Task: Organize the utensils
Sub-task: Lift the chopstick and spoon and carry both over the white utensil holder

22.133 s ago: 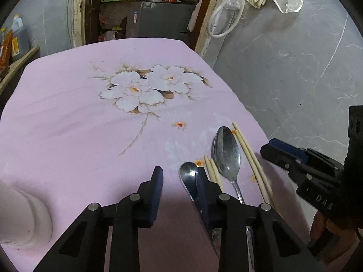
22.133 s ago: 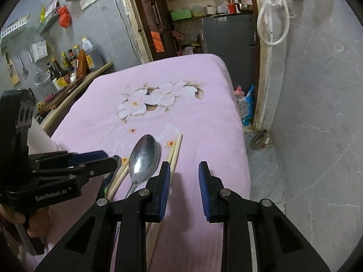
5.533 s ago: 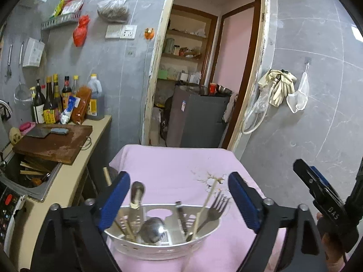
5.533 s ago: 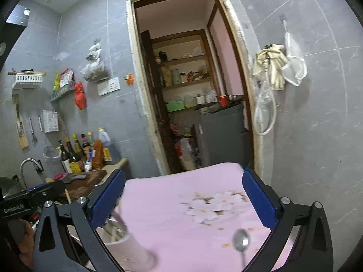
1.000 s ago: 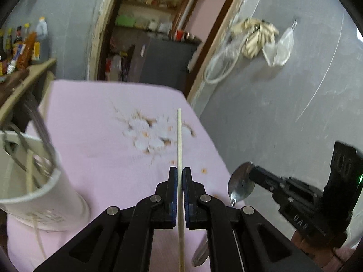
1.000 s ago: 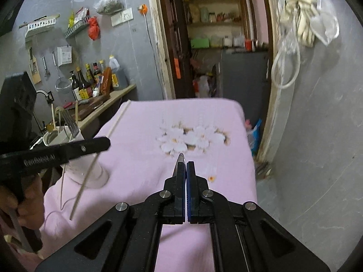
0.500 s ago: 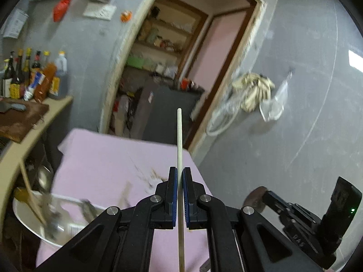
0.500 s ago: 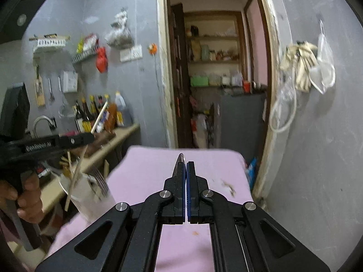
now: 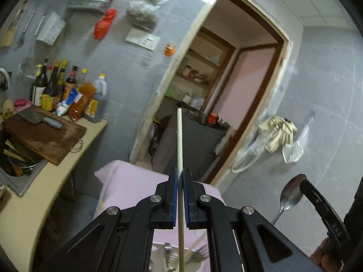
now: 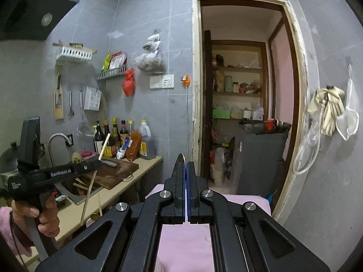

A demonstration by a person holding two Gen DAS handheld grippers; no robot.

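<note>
A: Nearest first: what is each gripper carrying?

B: The left gripper (image 9: 179, 176) pinches a single chopstick (image 9: 179, 140) between its blue pads, the stick poking up past the tips. The right gripper (image 10: 185, 170) is pressed shut on a spoon (image 9: 291, 192); from its own camera only the spoon's edge shows at the tips, but the left view shows the bowl standing above the jaws.

A: And what has changed?

B: A second ago both cameras looked down on the pink tablecloth (image 10: 181, 240). Now both hands have lifted and tipped up, so the views are mostly wall and doorway (image 10: 240, 90). The white utensil holder (image 9: 195, 263), off to the left before, now sits right under the left gripper, with other utensils already in it.

A: So, for the task?

B: I'd judge both pieces are off the table and in transit. The chopstick hangs over the holder, so lowering it in looks next; the spoon follows. Beyond lie the cutting board (image 9: 45, 136) and sauce bottles (image 10: 122, 138).
</note>
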